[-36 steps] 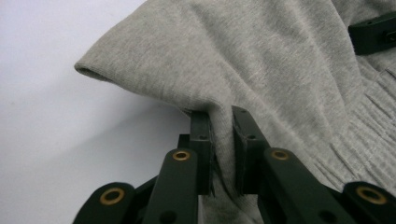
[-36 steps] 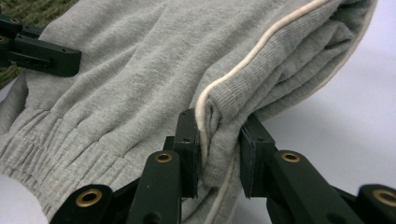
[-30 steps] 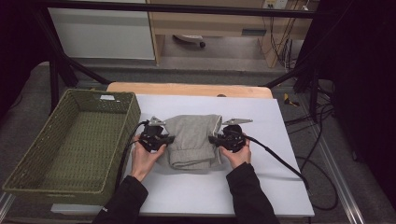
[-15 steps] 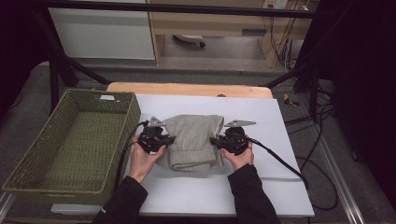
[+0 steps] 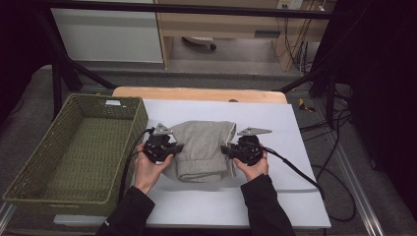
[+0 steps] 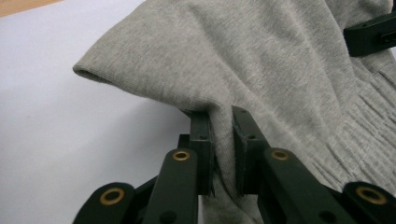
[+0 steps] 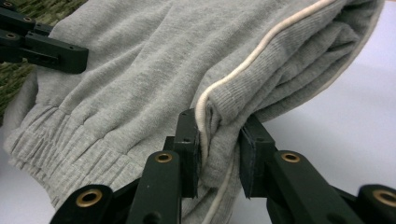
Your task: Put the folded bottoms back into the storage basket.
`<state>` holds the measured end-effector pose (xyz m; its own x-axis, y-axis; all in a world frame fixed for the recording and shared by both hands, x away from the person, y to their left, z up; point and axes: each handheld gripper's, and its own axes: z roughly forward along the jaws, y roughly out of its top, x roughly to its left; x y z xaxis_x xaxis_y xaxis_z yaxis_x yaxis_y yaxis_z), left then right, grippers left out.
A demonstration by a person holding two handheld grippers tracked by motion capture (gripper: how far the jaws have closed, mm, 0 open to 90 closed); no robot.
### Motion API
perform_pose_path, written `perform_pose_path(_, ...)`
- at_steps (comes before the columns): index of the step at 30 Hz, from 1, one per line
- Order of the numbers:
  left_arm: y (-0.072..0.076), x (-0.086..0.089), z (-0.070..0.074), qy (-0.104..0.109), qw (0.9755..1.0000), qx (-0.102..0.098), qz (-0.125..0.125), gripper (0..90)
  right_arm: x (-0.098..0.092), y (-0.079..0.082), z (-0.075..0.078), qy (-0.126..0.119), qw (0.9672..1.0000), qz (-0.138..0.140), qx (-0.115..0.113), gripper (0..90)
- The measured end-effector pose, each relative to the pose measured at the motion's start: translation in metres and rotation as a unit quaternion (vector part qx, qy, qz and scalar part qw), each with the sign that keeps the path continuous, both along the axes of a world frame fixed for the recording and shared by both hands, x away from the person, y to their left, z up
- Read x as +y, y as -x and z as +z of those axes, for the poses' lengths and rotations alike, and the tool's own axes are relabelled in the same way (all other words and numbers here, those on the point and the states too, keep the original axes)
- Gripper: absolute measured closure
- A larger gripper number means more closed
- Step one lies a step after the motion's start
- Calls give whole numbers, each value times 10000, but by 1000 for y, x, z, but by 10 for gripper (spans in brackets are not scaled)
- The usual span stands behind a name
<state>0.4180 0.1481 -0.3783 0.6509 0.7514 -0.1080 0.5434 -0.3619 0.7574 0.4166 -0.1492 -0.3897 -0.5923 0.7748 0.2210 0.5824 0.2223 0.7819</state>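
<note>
A folded grey sweatshirt-fabric garment with a cream piping stripe (image 5: 202, 150) lies in the middle of the white table top (image 5: 295, 196), bunched between the two hands. The left gripper (image 6: 222, 140) is clamped on a fold of the fabric at the garment's left edge; the right gripper (image 7: 219, 140) pinches the ribbed, piped edge at its right side. A woven olive-green rectangular basket (image 5: 74, 147) sits just left of the garment, beside the left hand (image 5: 150, 169).
</note>
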Motion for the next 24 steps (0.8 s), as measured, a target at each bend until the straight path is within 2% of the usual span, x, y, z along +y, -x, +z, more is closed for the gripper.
perform_pose_path(10, 5, 3, 9, -12, 10000, -73, -19, 805, 2, 7, 7, -24, 10000, 36, -78, 725)
perform_pose_path(20, 12, 6, 21, -9, 9998, -159, -80, 805, -1, 12, 14, -216, 9996, 78, -139, 725)
perform_pose_path(24, 14, 7, 24, -6, 9998, -146, -106, 805, 0, 13, 16, -208, 9996, 91, -165, 725)
